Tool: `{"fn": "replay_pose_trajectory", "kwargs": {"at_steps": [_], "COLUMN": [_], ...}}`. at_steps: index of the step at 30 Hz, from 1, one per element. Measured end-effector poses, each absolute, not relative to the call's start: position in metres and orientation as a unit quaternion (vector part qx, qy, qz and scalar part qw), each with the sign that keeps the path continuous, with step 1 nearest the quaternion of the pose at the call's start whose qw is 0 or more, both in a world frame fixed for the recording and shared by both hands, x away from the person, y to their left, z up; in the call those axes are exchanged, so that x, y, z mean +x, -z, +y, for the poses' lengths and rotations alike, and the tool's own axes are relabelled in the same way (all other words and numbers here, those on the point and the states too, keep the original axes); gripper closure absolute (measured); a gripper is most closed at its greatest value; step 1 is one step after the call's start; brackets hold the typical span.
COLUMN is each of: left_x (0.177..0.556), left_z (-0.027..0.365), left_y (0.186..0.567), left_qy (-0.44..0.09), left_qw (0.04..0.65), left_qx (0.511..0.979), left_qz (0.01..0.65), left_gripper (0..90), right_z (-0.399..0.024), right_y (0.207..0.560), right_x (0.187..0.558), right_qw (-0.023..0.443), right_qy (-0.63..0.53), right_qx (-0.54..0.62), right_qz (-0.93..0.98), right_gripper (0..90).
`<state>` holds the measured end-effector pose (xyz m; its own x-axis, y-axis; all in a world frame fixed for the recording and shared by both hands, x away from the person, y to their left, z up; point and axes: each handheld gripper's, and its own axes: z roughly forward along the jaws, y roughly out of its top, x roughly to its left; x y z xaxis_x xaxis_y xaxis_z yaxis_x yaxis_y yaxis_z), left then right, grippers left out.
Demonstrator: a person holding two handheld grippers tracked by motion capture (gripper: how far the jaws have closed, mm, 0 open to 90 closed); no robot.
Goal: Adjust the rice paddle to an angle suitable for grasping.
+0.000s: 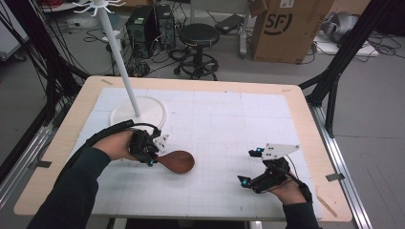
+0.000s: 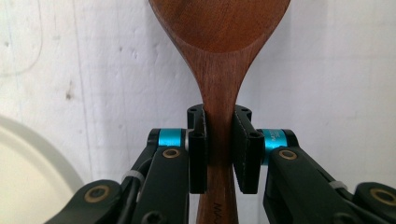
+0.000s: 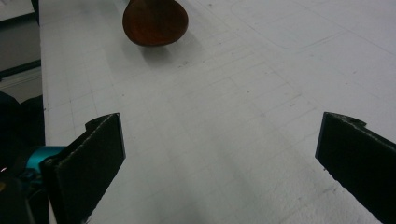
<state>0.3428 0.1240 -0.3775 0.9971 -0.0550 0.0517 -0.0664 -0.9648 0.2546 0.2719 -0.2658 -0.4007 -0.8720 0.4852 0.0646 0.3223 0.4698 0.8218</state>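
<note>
My wooden table [image 1: 62,143] under its white gridded mat [image 1: 224,124] stands in a cluttered room, a cardboard box [image 1: 286,28] and a black stool [image 1: 198,38] on the floor beyond it. On the mat, the white rack's round base [image 1: 150,112] is my landmark. Just in front of that base, my left gripper [image 2: 219,140] is clamped on the wooden spoon's [image 1: 177,161] handle; well to its right, my right gripper [image 3: 219,154] gapes wide, holding nothing.
</note>
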Motion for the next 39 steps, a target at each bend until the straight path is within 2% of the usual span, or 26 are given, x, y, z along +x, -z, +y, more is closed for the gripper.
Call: {"fn": "replay_pose_trajectory", "kwargs": {"at_steps": [39], "left_x": [0.332], "left_z": [0.049], "left_y": [0.394], "left_qy": [0.001], "left_qw": [0.199], "left_qx": [0.978], "left_qz": [-0.062], "left_gripper": [78.1], "right_z": [-0.272], "right_y": [0.399], "right_x": [0.272], "right_qw": [0.092], "right_qy": [-0.463], "right_qx": [0.242], "right_qz": [0.847], "right_gripper": [0.2]}}
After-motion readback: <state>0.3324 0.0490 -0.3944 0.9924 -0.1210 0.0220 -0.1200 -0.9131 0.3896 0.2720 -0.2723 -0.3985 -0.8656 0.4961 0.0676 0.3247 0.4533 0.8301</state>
